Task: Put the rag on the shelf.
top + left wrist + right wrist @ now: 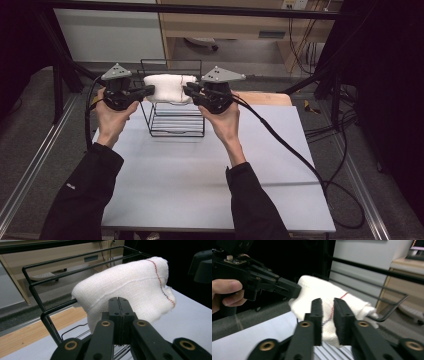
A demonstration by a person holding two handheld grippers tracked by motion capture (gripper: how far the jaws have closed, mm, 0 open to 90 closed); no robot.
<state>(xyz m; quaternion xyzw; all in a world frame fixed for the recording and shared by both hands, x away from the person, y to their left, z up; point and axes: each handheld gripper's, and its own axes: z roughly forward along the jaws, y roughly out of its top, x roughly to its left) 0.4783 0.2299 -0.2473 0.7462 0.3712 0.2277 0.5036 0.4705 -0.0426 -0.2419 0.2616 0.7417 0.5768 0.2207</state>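
On the grey table (210, 170), toward twelve o'clock, stands a black wire rack (175, 120). A white cloth (167, 89) is draped over the rack's top rails. The left gripper (146, 92), at the cloth's nine o'clock, has its jaws pressed together on the cloth's edge. The right gripper (189, 91), at three o'clock, has its jaws a narrow gap apart, holding nothing. The step looks like spreading the cloth along the rack; next, the right jaws should pinch the free edge and draw it sideways.
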